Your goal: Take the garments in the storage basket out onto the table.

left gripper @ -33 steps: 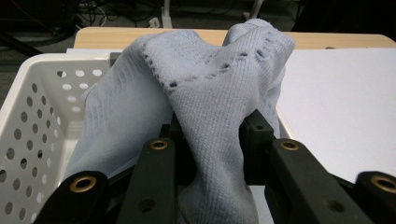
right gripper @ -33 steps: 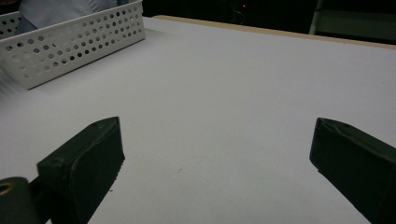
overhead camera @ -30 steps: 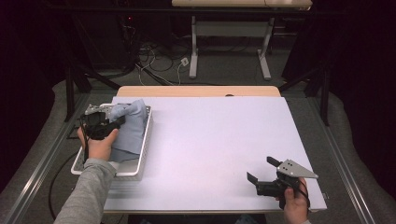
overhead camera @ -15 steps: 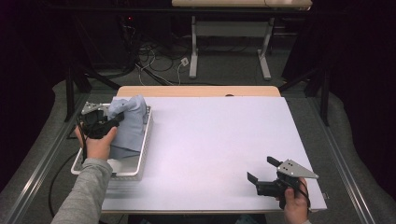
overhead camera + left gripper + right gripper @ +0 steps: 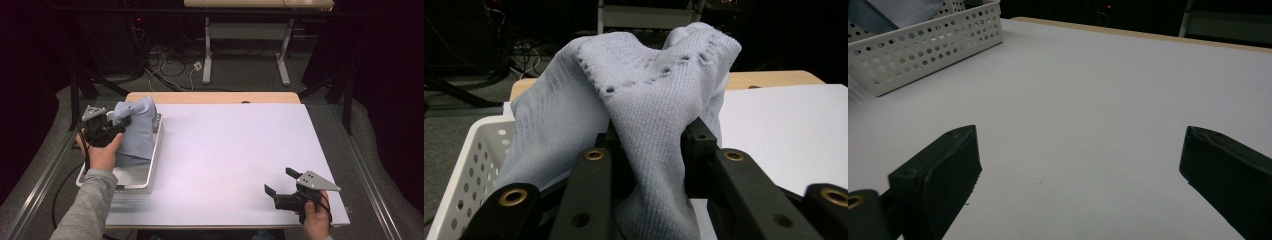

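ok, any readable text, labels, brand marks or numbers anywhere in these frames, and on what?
None readable. The pale blue knit cloth, the white perforated basket, the white table sheet and both tongs, left and right, show no lettering. The floor clutter behind the table is too dark and small to tell.

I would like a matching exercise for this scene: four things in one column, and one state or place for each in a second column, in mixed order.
Things:
1. left gripper
2. right gripper
3. white basket
4. light blue cloth

States or places:
A. stands at the table's left edge
B. jaws wide apart, nothing between them
C. jaws shut on fabric
D. bunched up and raised above the basket

Pairs: 1-C, 2-B, 3-A, 4-D
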